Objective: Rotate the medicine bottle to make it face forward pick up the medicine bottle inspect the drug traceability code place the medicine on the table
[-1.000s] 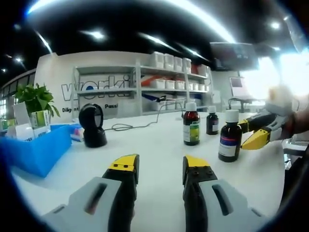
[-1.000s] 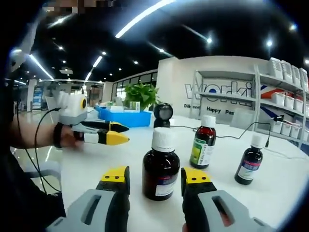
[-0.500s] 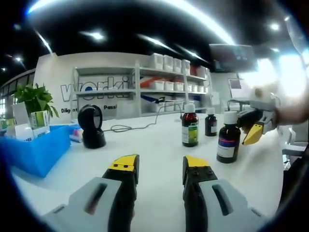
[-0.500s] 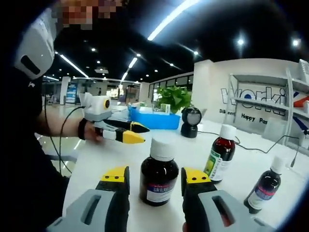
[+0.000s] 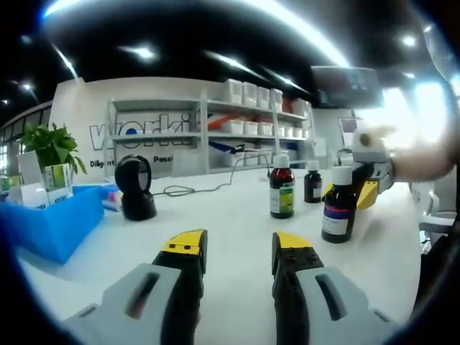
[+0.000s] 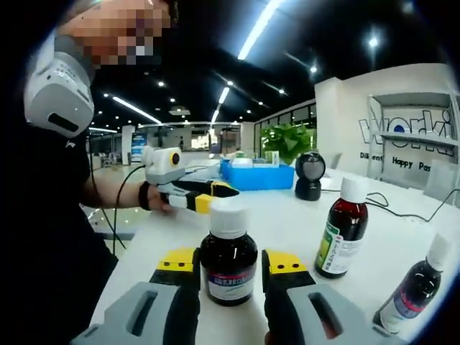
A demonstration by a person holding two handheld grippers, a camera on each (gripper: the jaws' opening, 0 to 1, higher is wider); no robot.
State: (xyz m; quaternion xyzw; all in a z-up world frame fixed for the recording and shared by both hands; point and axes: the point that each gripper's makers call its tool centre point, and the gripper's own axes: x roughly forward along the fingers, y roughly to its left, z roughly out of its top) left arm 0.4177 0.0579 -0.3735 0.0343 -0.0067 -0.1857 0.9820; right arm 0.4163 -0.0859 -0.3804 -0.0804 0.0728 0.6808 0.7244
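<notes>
**Tip risk on the near bottle while I turn it**

White table (image 5: 230, 215) in a bright open hall; shelving (image 5: 215, 129) with white tubs at 12 o'clock in the left gripper view, black scanner (image 5: 135, 188) at 10, blue bin (image 5: 50, 223) at 9.

My right gripper (image 6: 230, 262) straddles the medicine bottle (image 6: 228, 262): dark glass, white cap, standing upright on the table. The jaws sit just beside its sides. I can't tell whether the pads are touching or only flanking it, so grip state is unconfirmed. In the left gripper view the same bottle is at 3 o'clock with the right gripper behind it.

My left gripper (image 5: 237, 248) is parted with nothing between the jaws, low over bare table, well apart from the bottles.

Risks as I judge them:
- Bottle is tall on a small base. If the pads bite unevenly during rotation, it rocks or topples.
- Smooth glass: light grip means it spins in the jaws and the label never comes round.
- Green-label bottle (image 6: 343, 230) sits near at 2 o'clock, small bottle (image 6: 420, 280) at 4. A wide wrist swing clips them.
- Lifting on a loose hold drops it.
</notes>
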